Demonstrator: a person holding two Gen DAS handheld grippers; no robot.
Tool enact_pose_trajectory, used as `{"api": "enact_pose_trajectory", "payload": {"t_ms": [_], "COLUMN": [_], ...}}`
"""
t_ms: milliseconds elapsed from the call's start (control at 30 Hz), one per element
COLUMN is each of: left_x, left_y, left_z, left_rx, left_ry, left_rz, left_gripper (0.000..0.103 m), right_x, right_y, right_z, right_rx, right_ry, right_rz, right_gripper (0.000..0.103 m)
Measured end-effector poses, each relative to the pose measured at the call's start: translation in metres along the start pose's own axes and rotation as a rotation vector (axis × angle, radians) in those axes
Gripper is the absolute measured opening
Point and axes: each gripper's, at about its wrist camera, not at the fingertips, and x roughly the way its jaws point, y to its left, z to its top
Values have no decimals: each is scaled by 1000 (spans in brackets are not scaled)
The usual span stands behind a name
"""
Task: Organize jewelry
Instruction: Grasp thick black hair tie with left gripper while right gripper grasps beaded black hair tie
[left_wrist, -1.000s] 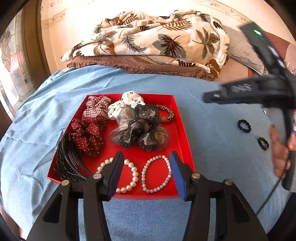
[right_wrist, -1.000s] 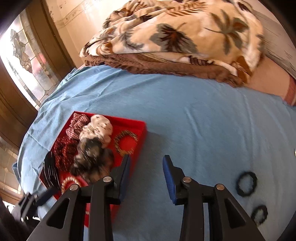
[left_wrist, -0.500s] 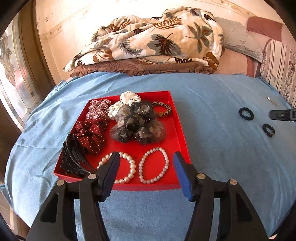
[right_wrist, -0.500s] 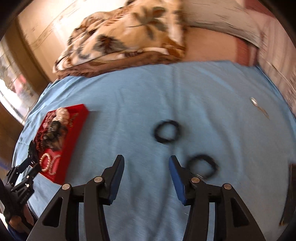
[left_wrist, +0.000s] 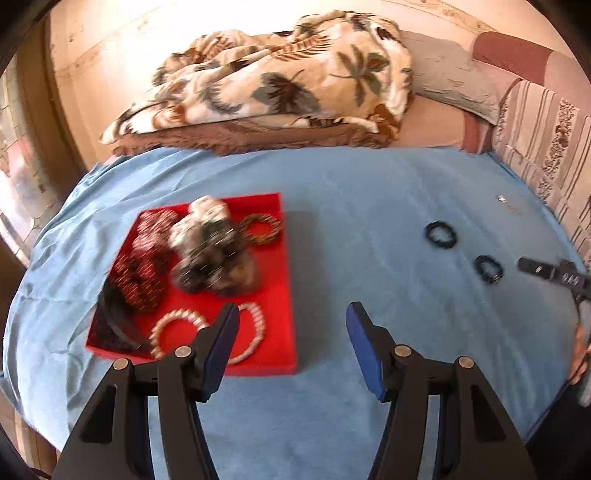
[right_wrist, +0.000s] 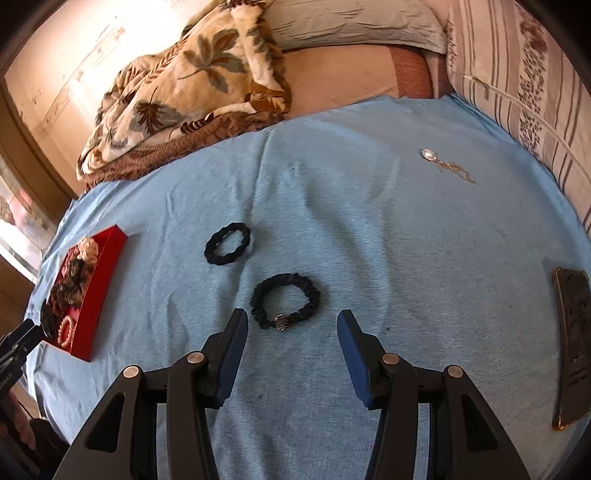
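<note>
Black scrunchie (right_wrist: 285, 302) between wide right fingers (right_wrist: 232, 343); left fingers (left_wrist: 221, 339) wide beside red tray (left_wrist: 284, 295).

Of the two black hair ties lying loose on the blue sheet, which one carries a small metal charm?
The nearer black hair tie, just ahead of the open right gripper, has a silvery charm on its near edge. The farther black hair tie, toward the red tray, looks plain.

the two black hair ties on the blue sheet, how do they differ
The nearer black hair tie carries a small metal charm on its near edge; the farther black hair tie shows none. The nearer one looks thicker and more ruffled, the farther one slimmer. The nearer one lies just ahead of the right gripper, between its open jaws; the farther one lies closer to the red tray. Both are black loops lying flat on the blue sheet.
</note>
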Motion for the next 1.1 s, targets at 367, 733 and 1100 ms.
{"api": "enact_pose_trajectory", "payload": {"t_ms": [367,733,1100], "left_x": [73,164,202], "left_y": [-82,-133,-163], "left_z": [68,92,89], "left_rx": [16,-2,77], "left_ry": [107,199,222], "left_rz": [-135,-159,-128], "left_gripper": [59,58,59], "right_x": [27,50,65], "right_y": [-24,-15,4], "right_z": [1,7,9], "right_rx": [21,-58,-162], "right_ry": [26,34,-5], "right_rz": [16,-6,-93], "right_gripper": [55,55,54]}}
